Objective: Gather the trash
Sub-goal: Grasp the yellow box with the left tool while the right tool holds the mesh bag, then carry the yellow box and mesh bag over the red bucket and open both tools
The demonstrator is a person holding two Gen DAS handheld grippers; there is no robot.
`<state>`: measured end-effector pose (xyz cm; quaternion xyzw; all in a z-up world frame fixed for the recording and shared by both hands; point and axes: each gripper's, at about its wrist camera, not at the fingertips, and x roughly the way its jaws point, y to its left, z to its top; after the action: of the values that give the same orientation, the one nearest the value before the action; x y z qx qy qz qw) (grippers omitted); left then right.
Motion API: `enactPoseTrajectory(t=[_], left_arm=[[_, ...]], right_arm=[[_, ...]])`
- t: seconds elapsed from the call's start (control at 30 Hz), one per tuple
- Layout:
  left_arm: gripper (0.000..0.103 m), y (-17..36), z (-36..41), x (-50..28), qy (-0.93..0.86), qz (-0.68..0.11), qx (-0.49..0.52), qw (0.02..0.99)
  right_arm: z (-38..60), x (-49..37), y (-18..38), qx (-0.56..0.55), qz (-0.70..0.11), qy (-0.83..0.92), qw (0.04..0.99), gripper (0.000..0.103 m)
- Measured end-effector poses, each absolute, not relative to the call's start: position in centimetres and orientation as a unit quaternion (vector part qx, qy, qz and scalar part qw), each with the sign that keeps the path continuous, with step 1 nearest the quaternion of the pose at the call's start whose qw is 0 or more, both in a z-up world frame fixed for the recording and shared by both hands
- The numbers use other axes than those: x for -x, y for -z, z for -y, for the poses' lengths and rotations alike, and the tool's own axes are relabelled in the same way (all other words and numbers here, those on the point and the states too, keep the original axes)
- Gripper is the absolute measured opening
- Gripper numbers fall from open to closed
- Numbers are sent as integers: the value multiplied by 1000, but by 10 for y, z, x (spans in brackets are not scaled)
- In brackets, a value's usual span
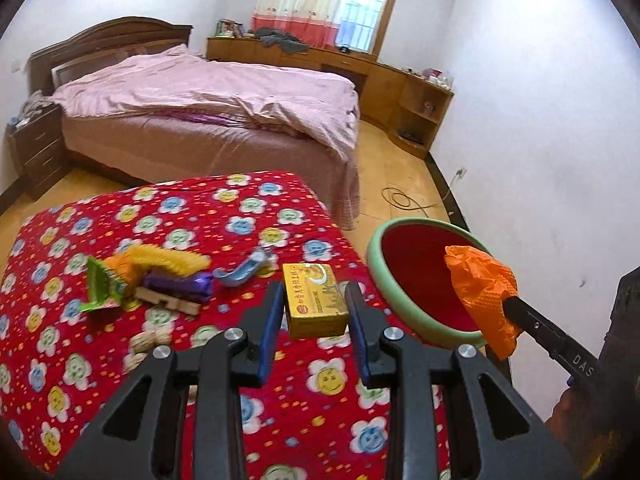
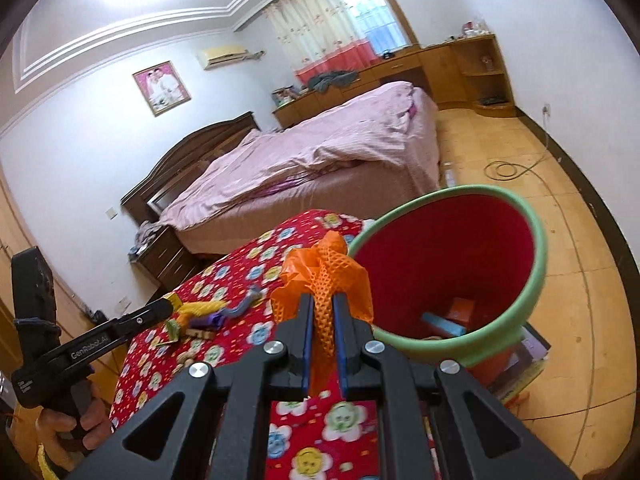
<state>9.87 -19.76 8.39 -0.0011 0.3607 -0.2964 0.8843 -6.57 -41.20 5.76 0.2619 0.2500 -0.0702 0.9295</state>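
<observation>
Bedroom furniture fills the background: a bed [image 1: 208, 104] with a pink cover and wooden cabinets under a curtained window. Nearer, a table [image 1: 224, 216] draped in red flowered cloth is seen, with a green-rimmed bin [image 1: 400, 308] standing just off its right edge.

A yellow box [image 1: 314, 300] is gripped between the pads of the left gripper [image 1: 314, 320], its long axis running away from the camera, over the cloth near the table's right edge. An orange glove [image 2: 320, 280] is pinched in the shut right gripper [image 2: 322, 316], bunched above the pads and hanging below them.

The bin lies to the right of both grippers. In the left wrist view the glove is seen against the bin's mouth, whereas the box is short of the rim. The right hand is therefore judged nearer, and its glove the likelier first drop. Some trash is already seen in the bin. Other clutter [image 1: 156, 276] is left on the cloth to the left.
</observation>
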Motion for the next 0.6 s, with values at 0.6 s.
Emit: enactPoseTrajectory(t=[0.6], left_arm=[[31,-55,314,-113,365,-381,-43,848]], right_arm=[[494,51,-30,-288,-260,130,912,11]])
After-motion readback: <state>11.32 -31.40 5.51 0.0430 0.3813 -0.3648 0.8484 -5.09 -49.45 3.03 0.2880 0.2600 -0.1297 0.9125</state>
